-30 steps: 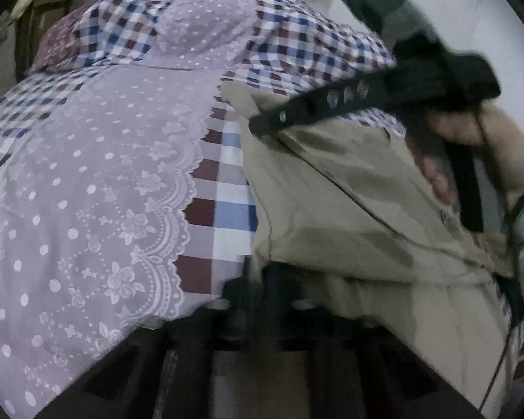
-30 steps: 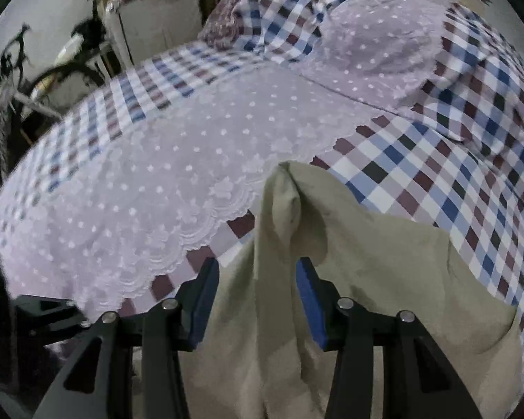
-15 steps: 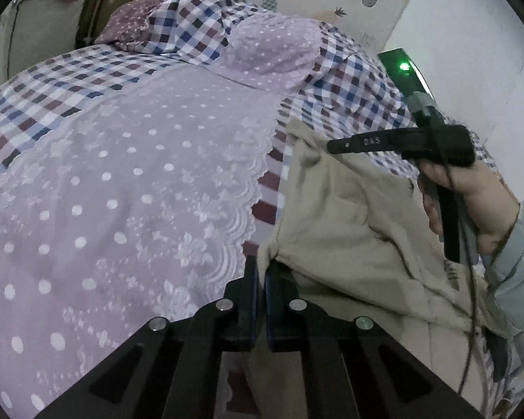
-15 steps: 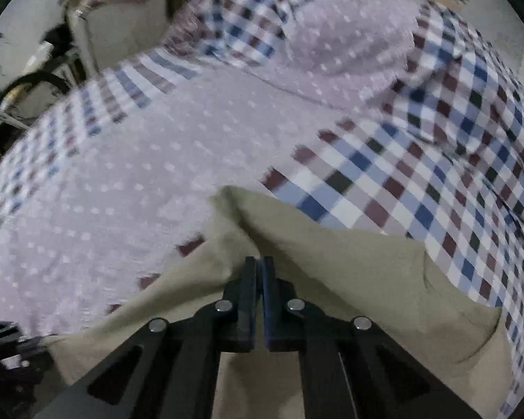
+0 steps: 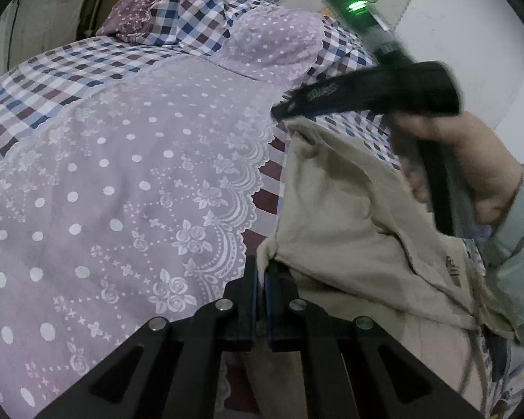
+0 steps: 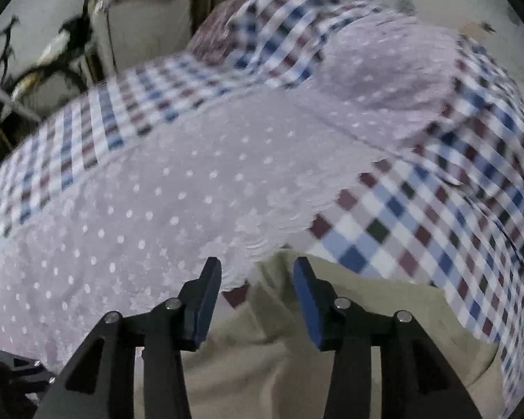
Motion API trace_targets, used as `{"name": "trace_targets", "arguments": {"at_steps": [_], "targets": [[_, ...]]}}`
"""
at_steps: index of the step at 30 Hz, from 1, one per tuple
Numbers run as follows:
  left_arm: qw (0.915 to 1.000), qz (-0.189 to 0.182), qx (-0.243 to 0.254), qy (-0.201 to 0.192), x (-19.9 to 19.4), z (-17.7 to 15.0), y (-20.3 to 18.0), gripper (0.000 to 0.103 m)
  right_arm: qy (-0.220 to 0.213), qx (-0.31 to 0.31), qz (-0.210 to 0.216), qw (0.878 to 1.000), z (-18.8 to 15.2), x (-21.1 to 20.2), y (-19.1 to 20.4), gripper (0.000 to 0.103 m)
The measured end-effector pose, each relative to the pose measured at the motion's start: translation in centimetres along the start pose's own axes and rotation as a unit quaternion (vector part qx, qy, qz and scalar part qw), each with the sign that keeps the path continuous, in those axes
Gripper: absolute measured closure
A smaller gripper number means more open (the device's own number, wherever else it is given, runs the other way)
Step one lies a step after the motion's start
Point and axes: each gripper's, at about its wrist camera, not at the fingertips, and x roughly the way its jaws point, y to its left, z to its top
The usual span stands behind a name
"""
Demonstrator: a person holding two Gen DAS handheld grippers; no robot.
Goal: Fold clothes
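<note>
A beige garment [image 5: 339, 209] corner is pinched by the left gripper [image 5: 261, 276] while the right gripper [image 6: 257, 272], jaws apart, must regrasp.

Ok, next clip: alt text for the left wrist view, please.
The left gripper is shut on a corner of a beige cotton garment lying on a bed. The right gripper, held in a hand, hovers at the garment's far corner. A lilac polka-dot lace coverlet over a checked sheet fills the left.
</note>
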Motion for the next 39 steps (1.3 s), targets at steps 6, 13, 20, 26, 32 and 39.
{"name": "trace_targets", "arguments": {"at_steps": [6, 13, 20, 26, 32, 39], "targets": [[0.9998, -0.003, 0.003, -0.018, -0.9, 0.0, 0.0, 0.101, 0.003, 0.028, -0.039, 0.999, 1.0, 1.6, -1.0, 0.099], [0.9999, 0.01, -0.011, -0.007, -0.7, 0.1, 0.7, 0.101, 0.006, 0.053, -0.012, 0.999, 3.0, 3.0, -2.3, 0.099], [0.9997, 0.017, -0.018, 0.006, -0.3, 0.0, 1.0, 0.099, -0.035, 0.064, -0.048, 0.996, 3.7, 1.7, -2.2, 0.086], [0.9991, 0.016, -0.037, -0.011, -1.6, 0.4, 1.7, 0.07, -0.177, 0.123, -0.047, 0.975, 0.0, -10.9, -6.7, 0.052], [0.998, 0.042, -0.033, -0.035, -2.7, 1.3, 2.2, 0.056, -0.199, 0.128, -0.033, 0.971, -9.2, -21.3, -10.9, 0.037], [0.9925, 0.003, -0.096, -0.076, -4.6, 2.1, 3.9, 0.051, -0.105, 0.125, -0.036, 0.986, -22.0, -22.8, -10.7, 0.034]]}}
